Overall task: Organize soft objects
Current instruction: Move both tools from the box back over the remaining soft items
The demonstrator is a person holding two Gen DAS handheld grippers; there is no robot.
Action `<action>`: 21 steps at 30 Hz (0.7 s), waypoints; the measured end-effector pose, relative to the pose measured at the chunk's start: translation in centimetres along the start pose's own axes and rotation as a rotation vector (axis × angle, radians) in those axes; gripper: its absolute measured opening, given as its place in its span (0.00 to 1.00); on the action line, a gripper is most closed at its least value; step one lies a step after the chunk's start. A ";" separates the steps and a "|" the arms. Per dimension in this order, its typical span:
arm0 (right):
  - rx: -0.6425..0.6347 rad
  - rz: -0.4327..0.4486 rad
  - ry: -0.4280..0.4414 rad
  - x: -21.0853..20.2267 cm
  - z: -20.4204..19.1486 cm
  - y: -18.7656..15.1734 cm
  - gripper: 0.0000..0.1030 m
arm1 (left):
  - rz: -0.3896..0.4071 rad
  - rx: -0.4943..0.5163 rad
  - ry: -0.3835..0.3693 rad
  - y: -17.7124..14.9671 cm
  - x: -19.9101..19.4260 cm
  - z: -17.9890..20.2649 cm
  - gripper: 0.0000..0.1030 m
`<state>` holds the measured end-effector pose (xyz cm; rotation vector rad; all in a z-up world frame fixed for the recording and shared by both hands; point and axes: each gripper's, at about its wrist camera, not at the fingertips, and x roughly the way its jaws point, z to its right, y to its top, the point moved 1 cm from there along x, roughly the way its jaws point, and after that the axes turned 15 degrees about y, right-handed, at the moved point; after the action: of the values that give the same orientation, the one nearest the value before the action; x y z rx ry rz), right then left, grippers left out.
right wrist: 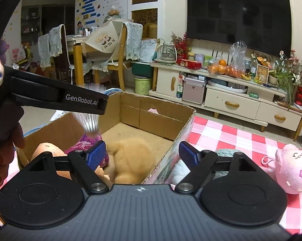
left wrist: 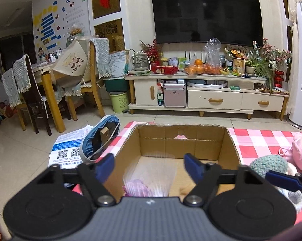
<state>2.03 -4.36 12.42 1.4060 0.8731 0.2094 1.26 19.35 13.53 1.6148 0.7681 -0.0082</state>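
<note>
An open cardboard box [left wrist: 181, 140] stands on a pink checked cloth; it also shows in the right wrist view [right wrist: 151, 108]. My left gripper [left wrist: 149, 165] is open above the box. Below it a blurred purple and white soft object [left wrist: 149, 178] is in motion inside the box. My right gripper [right wrist: 143, 154] is open and empty at the box's right wall. A tan plush [right wrist: 131, 156] and a magenta knitted item [right wrist: 84, 144] lie in the box. A pink plush [right wrist: 291, 168] and a teal knitted item [left wrist: 268, 163] lie on the cloth to the right.
The left gripper's black arm [right wrist: 56, 98] crosses above the box's left side. A blue bag [left wrist: 100, 140] and papers [left wrist: 68, 144] lie on the floor to the left. A TV cabinet [left wrist: 207, 92], chairs [left wrist: 90, 70] and a dining table stand beyond.
</note>
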 end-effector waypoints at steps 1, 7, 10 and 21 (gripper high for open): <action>0.002 0.004 -0.005 -0.3 0.0 -0.1 0.97 | 0.002 0.000 0.004 0.0 0.0 0.0 0.79; 0.040 0.025 -0.048 -1.1 0.0 -0.1 0.97 | 0.013 -0.001 0.007 0.2 -0.4 0.2 0.93; 0.064 0.038 -0.059 -1.6 0.2 -0.4 0.98 | 0.023 0.011 0.003 0.2 -0.6 0.5 0.96; 0.111 0.094 -0.104 -2.6 0.6 -1.1 0.98 | 0.056 0.050 -0.013 0.3 -1.7 2.0 0.98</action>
<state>0.28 -6.65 12.44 1.5495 0.7436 0.1594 0.87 16.79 14.07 1.6815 0.7176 0.0024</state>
